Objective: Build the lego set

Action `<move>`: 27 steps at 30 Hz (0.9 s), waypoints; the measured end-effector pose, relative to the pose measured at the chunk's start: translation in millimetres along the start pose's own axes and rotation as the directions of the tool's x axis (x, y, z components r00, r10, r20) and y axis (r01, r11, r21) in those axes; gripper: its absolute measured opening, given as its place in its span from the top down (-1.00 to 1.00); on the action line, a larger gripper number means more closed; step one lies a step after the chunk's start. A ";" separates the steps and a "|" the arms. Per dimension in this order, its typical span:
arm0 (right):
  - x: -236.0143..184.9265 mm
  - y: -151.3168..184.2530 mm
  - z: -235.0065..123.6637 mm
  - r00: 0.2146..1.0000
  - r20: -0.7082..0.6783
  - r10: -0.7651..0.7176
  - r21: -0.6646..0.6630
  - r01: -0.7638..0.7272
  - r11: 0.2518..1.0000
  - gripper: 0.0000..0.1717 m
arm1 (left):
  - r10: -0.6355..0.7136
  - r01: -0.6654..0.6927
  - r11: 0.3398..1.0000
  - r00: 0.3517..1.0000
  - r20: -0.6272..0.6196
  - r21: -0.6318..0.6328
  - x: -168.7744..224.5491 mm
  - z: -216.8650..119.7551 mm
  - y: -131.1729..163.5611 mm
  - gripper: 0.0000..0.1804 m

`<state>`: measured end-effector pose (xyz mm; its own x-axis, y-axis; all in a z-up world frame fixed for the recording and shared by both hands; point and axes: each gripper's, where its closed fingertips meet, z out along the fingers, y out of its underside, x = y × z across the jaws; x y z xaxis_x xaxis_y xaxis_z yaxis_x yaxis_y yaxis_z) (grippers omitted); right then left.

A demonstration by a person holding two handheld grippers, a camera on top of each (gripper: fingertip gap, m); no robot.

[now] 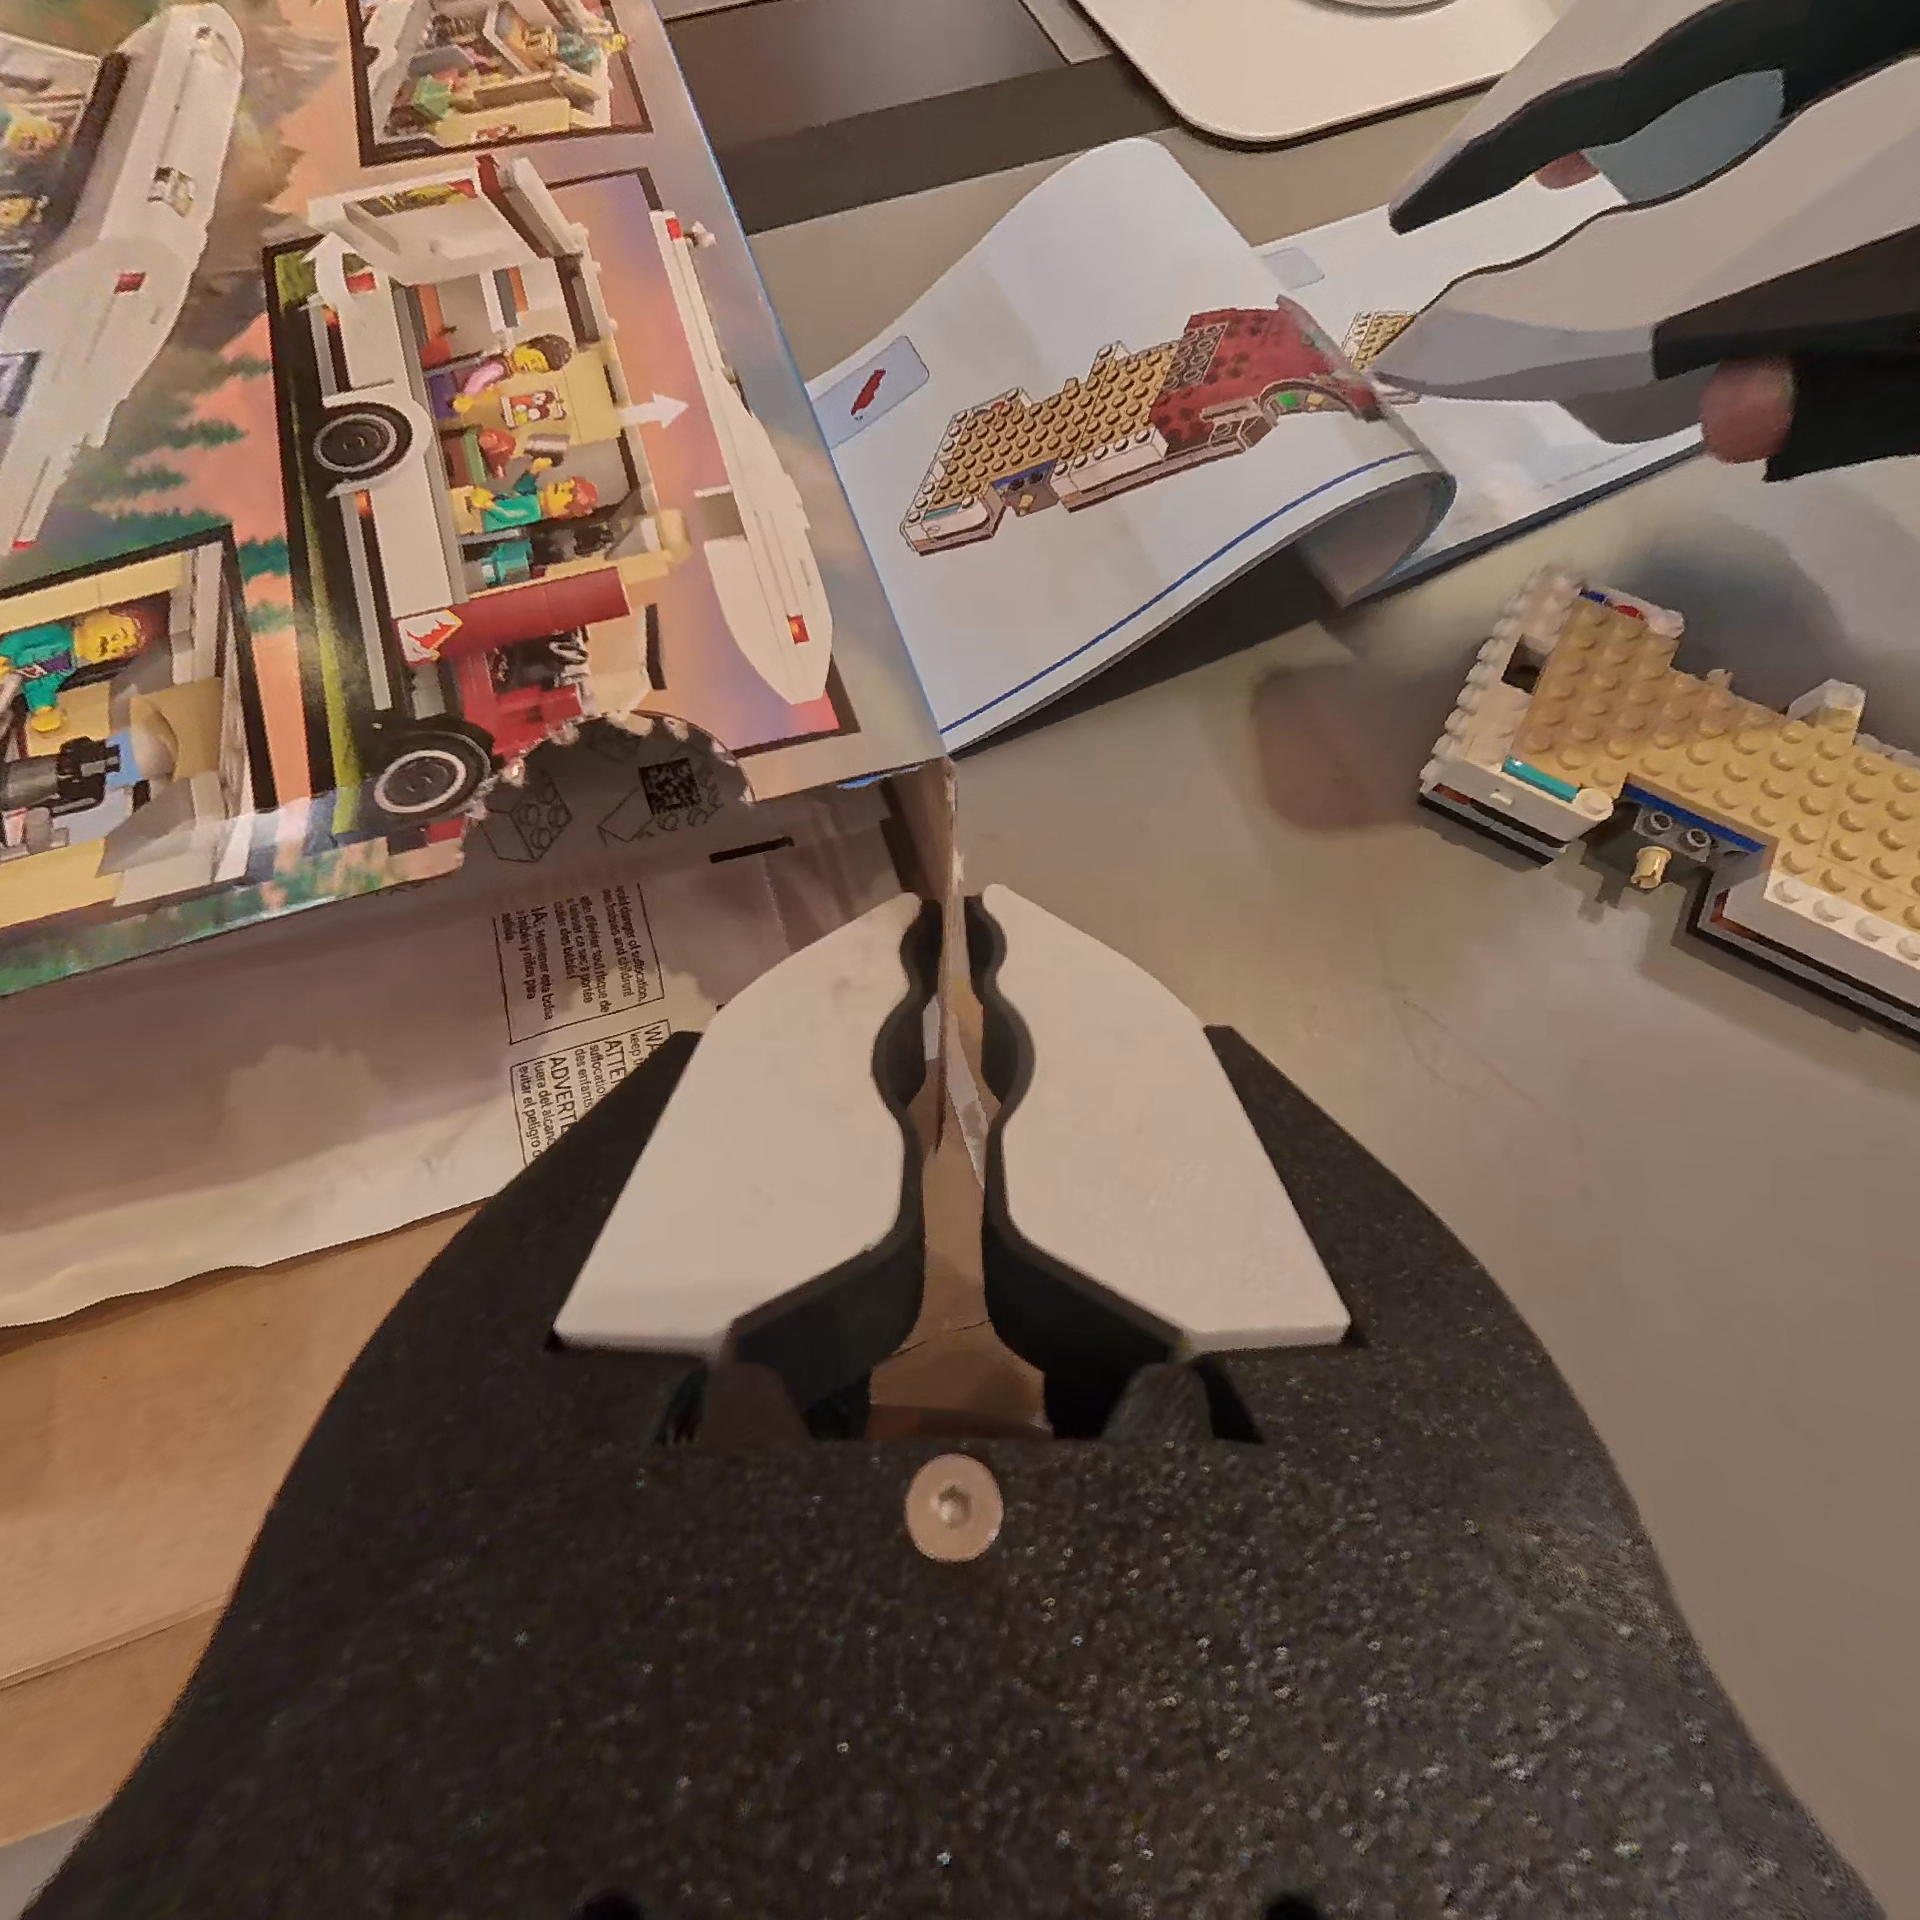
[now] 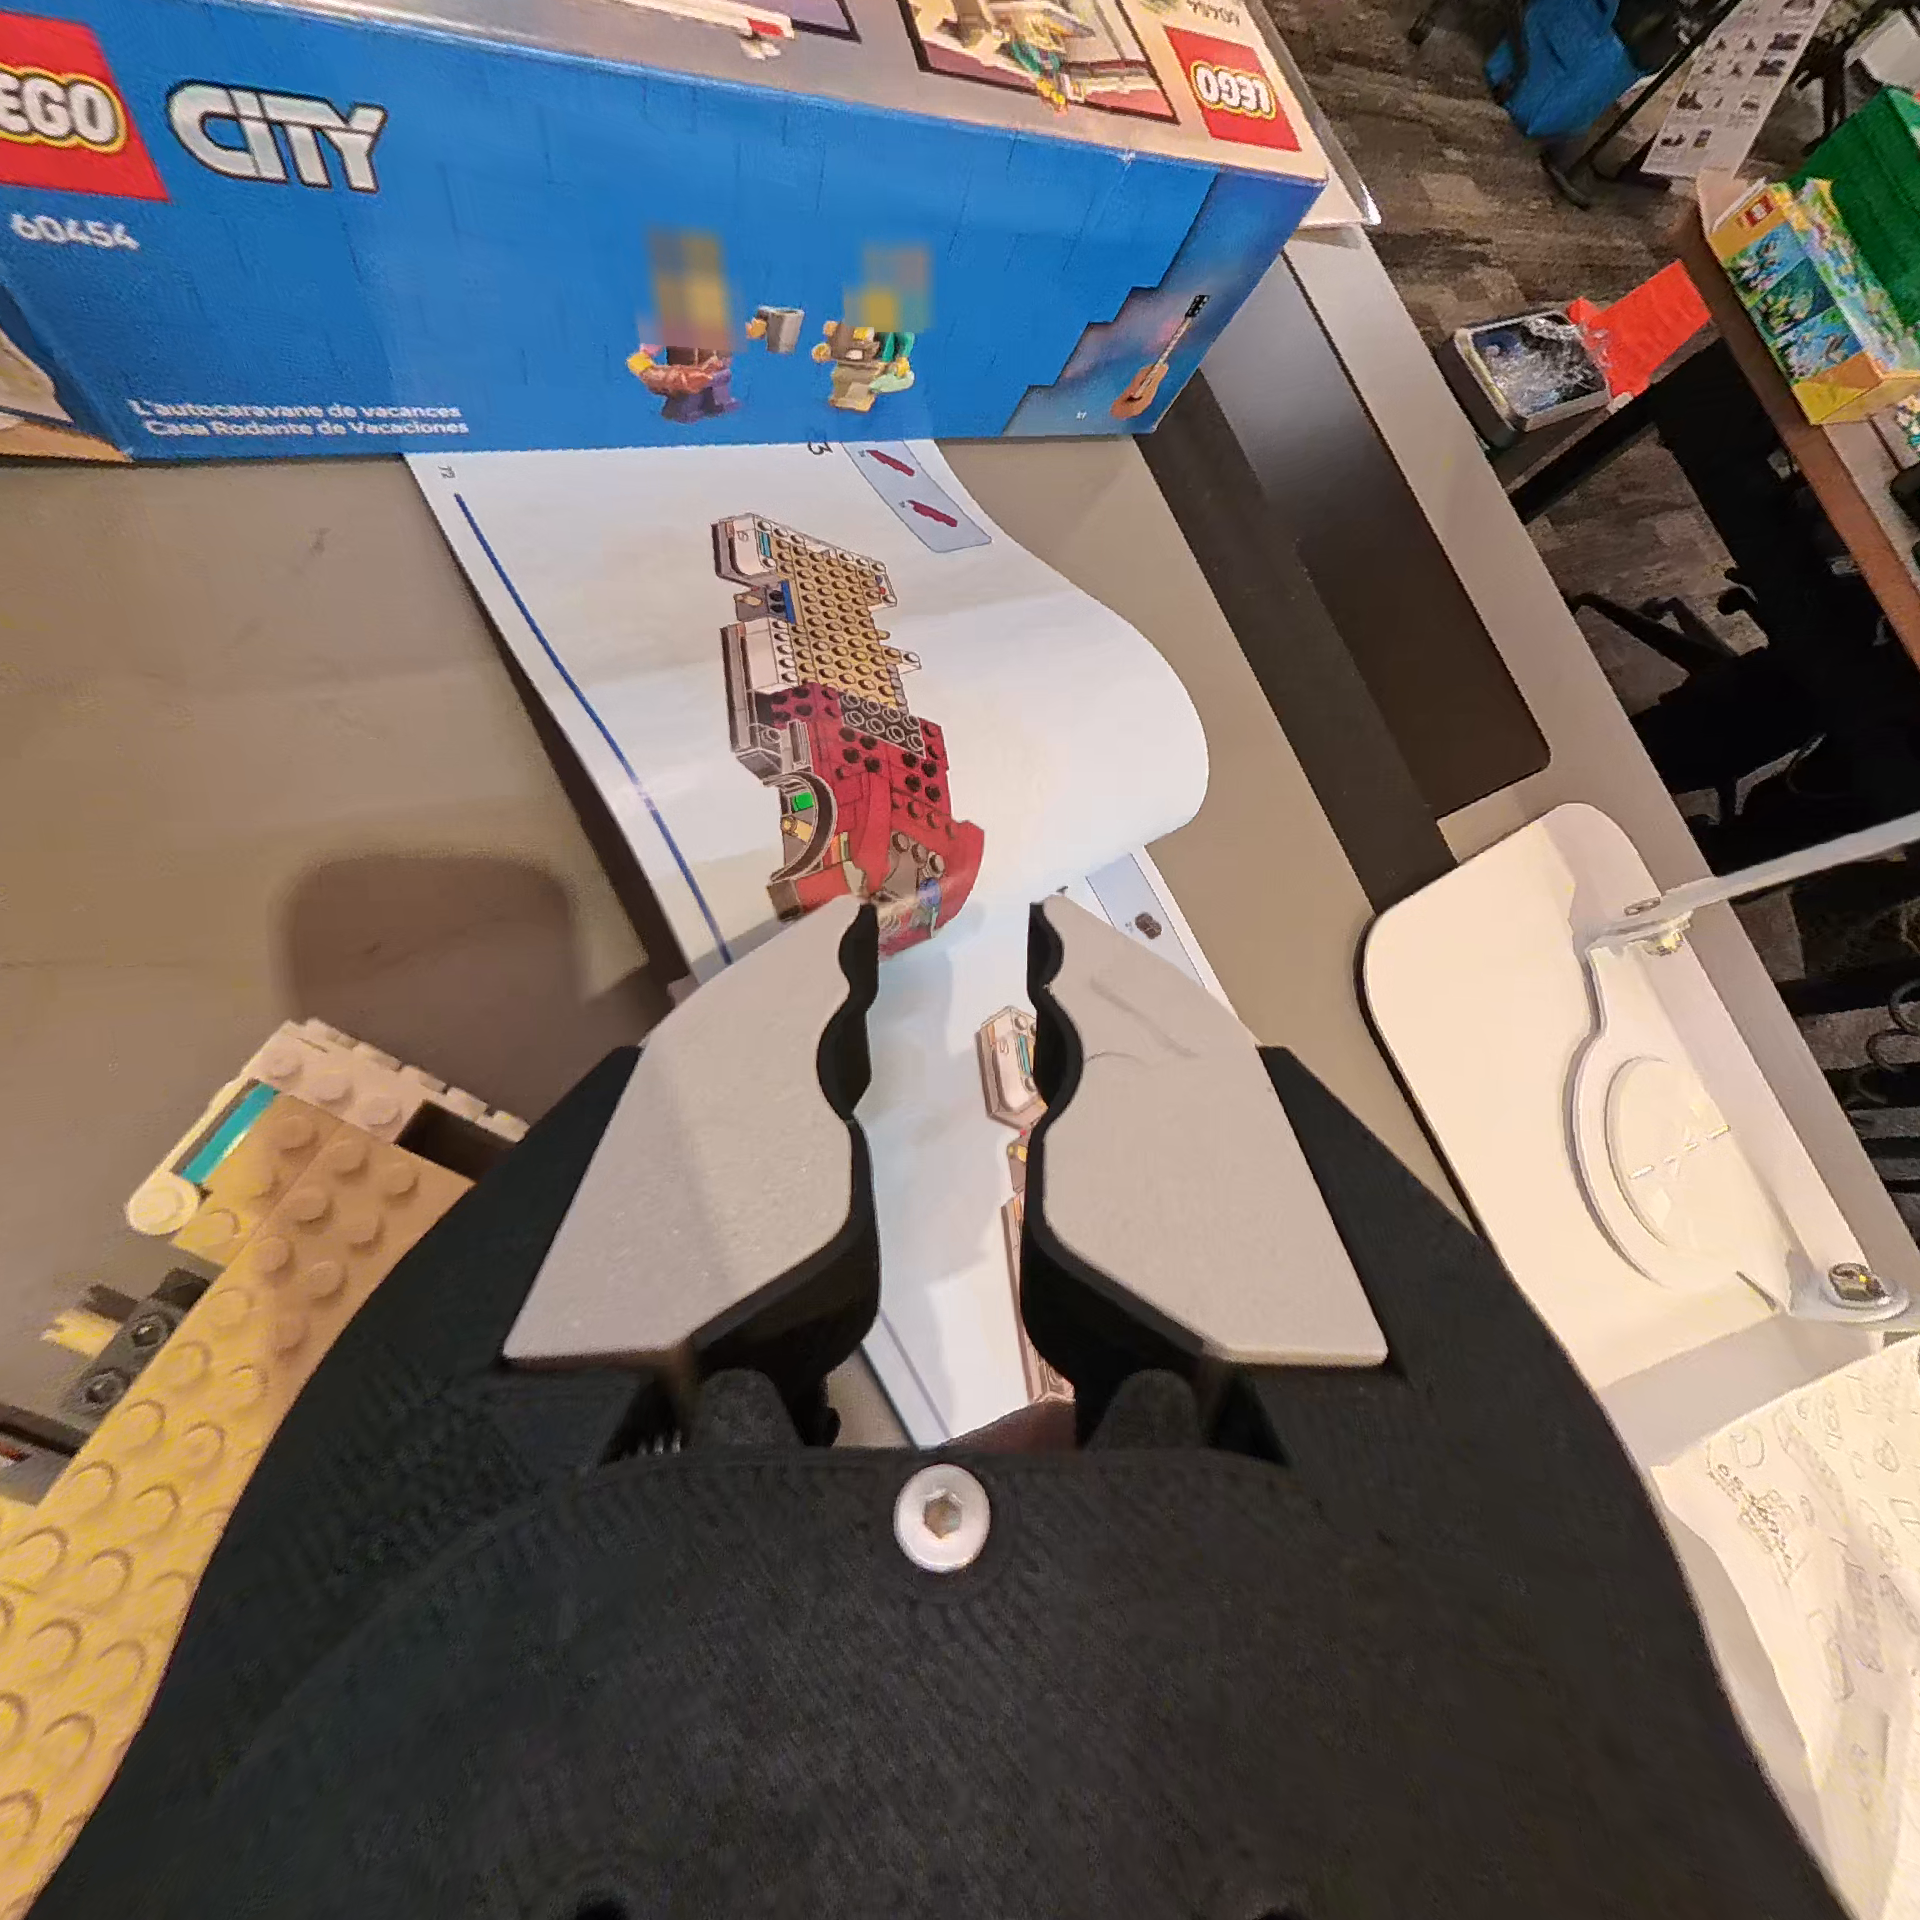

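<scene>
My left gripper is shut on the upright cardboard end flap of a printed toy brick box, which lies on the grey table. The flap stands edge-on between the pads. My right gripper is open and holds nothing. It hovers over an open instruction booklet, and its left fingertip is at the edge of a curled-up page. The left wrist view shows the right gripper at that page of the booklet. The box's blue side lies just beyond the booklet.
A partly built tan and white brick model lies right of the booklet and shows at the lower left of the right wrist view. A white stand base and a printed paper sheet lie to the right. Brown paper lies under the box. The grippers' ends are close to 20 cm from one another.
</scene>
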<state>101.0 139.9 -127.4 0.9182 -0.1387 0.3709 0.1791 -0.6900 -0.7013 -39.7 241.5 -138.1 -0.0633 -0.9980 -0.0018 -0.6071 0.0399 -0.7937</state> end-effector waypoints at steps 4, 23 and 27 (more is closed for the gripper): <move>0.6 6.1 -19.8 1.000 -0.024 0.005 0.014 -0.005 1.000 0.67 | -0.001 0.001 1.000 1.000 0.029 -0.003 -3.9 -2.4 2.1 0.74; -114.9 180.4 -222.2 0.992 -0.014 0.129 -0.039 -0.129 0.991 0.66 | 0.219 -0.235 0.947 0.971 0.095 0.220 89.0 -17.5 -12.7 0.48; -105.9 204.4 -258.1 0.985 -0.024 0.173 -0.063 -0.174 0.983 0.65 | 0.319 -0.327 0.934 0.945 0.078 0.146 110.3 1.1 -9.9 0.47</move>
<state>-50.9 -169.8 -152.9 0.9268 -0.2727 0.2583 -0.0062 -0.6987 -0.7154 -39.8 130.9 -131.1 -0.1913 -0.9339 -0.3020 -0.4304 0.3563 -0.8293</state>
